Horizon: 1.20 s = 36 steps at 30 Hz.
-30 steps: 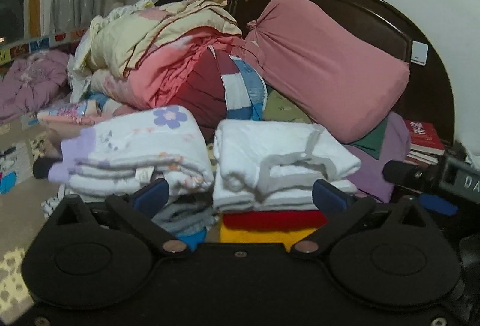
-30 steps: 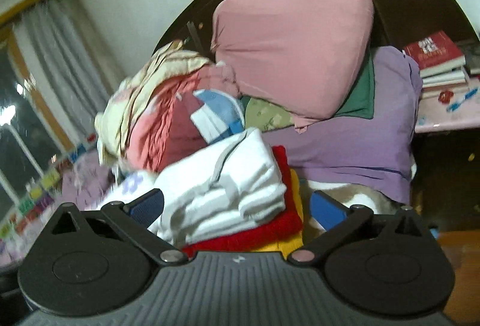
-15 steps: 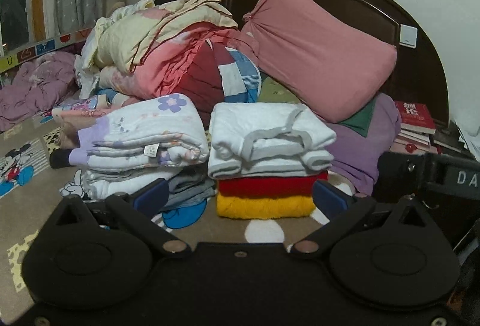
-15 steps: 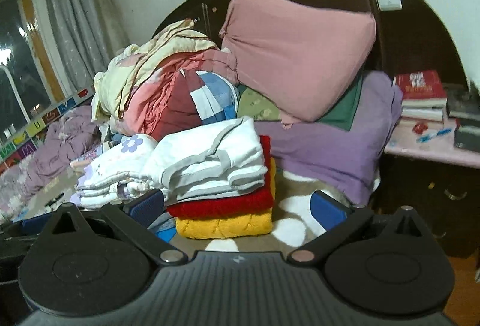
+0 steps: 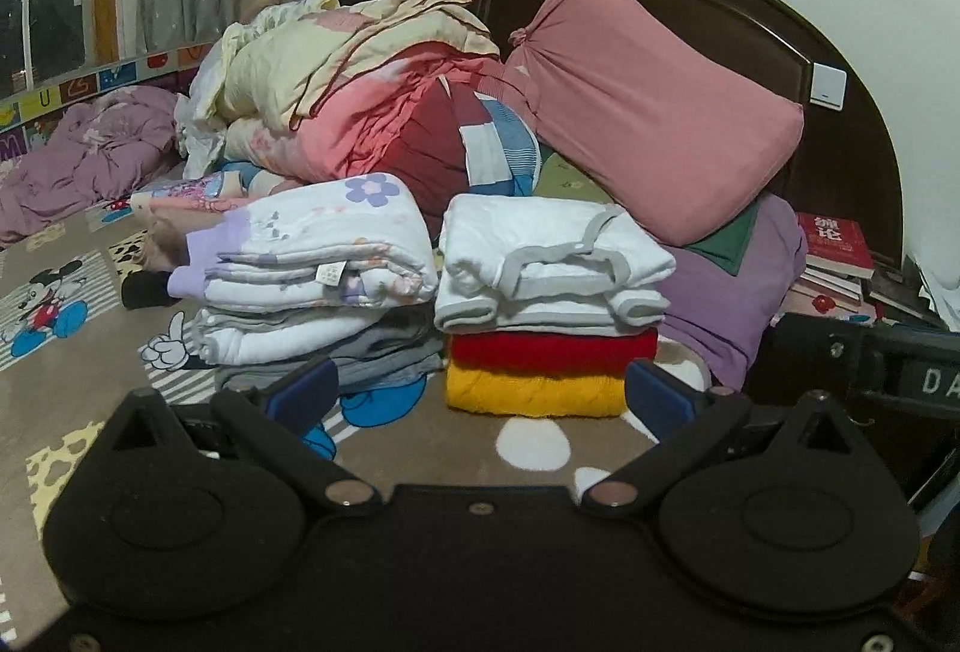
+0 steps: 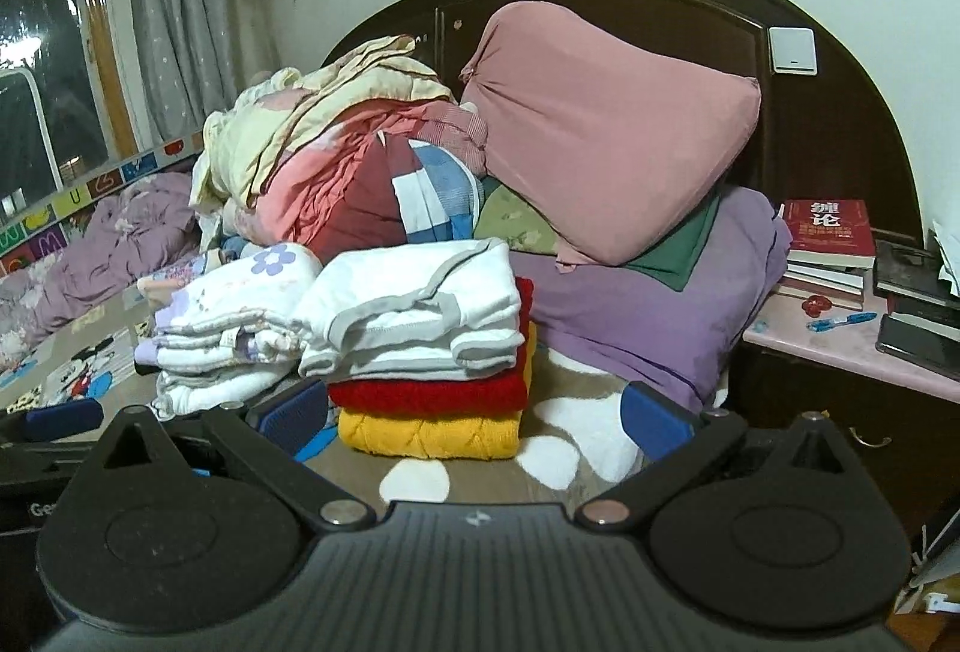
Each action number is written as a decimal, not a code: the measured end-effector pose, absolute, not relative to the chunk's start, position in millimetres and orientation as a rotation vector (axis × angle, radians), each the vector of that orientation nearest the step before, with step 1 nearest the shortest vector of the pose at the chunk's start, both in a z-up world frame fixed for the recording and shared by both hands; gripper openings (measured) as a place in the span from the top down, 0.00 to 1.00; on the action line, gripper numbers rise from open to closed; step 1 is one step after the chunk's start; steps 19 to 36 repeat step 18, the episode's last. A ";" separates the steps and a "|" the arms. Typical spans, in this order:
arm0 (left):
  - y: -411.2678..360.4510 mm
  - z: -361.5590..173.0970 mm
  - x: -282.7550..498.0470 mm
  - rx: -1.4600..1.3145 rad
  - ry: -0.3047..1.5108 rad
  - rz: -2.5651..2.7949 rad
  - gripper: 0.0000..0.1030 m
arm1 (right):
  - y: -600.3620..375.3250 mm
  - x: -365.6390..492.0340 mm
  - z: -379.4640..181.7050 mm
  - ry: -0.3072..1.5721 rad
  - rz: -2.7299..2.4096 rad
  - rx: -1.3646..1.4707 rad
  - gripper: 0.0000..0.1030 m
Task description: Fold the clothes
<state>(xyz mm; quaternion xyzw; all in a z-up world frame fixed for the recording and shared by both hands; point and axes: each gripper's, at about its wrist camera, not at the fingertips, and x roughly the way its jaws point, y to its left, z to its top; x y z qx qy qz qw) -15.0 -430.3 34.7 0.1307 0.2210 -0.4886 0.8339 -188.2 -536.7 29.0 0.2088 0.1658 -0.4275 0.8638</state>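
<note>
left tool [image 5: 480,394] level, wide open, empty | right tool [image 6: 474,412] likewise | facing folded stacks [image 5: 552,292]

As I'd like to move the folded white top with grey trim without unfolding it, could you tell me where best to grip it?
I'd pinch the white top at its front folded edge, coming in level from the near side. The rolled layers there face the open right tongs and offer a thick lip above the red sweater.

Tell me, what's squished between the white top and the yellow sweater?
A folded red sweater lies between the white top and yellow sweater; both views show it.
</note>
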 end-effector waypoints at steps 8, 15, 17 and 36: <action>-421.0 36.4 -16.7 0.275 0.460 -1.033 0.00 | -527.6 -186.4 30.0 0.363 -0.884 0.421 0.00; -411.9 41.2 -16.4 0.260 0.449 -1.049 0.00 | -524.8 -186.2 32.0 0.361 -0.885 0.418 0.00; -410.4 41.9 -18.4 0.261 0.443 -1.072 0.00 | -524.6 -186.5 32.3 0.361 -0.888 0.419 0.00; -410.1 42.2 -20.0 0.264 0.438 -1.081 0.00 | -524.5 -186.7 32.4 0.361 -0.889 0.419 0.00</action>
